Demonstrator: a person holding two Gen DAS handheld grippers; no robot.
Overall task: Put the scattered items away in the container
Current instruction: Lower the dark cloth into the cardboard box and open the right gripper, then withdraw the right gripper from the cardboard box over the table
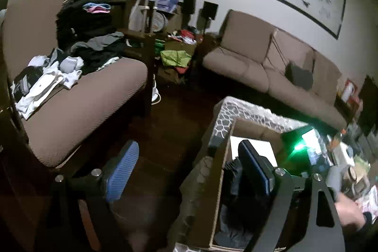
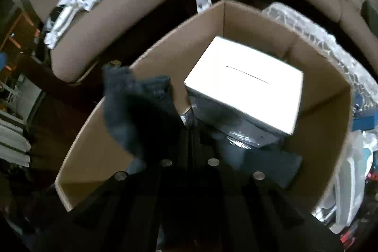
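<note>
A big cardboard box (image 2: 257, 23) stands open below my right gripper (image 2: 189, 134). It holds a white box (image 2: 245, 84) on top of dark wrapped items. My right gripper points down into it, shut, with a dark knitted cloth (image 2: 134, 110) hanging from its tips over the box's left wall. The pinch point itself is too dark to make out. In the left wrist view the same cardboard box (image 1: 223, 157) sits low right, wrapped in bubble wrap (image 1: 226, 115). My left gripper (image 1: 189, 170) stands open and empty over the box's left edge, one blue pad (image 1: 122, 171) above the floor.
A brown seat (image 1: 82, 110) at the left carries a pile of clothes (image 1: 70, 58). A long brown sofa (image 1: 271, 63) runs along the back wall. A green bag (image 1: 176, 57) and clutter lie on the floor between them. A hand (image 1: 349, 209) and a crowded table (image 1: 347, 155) are at the right.
</note>
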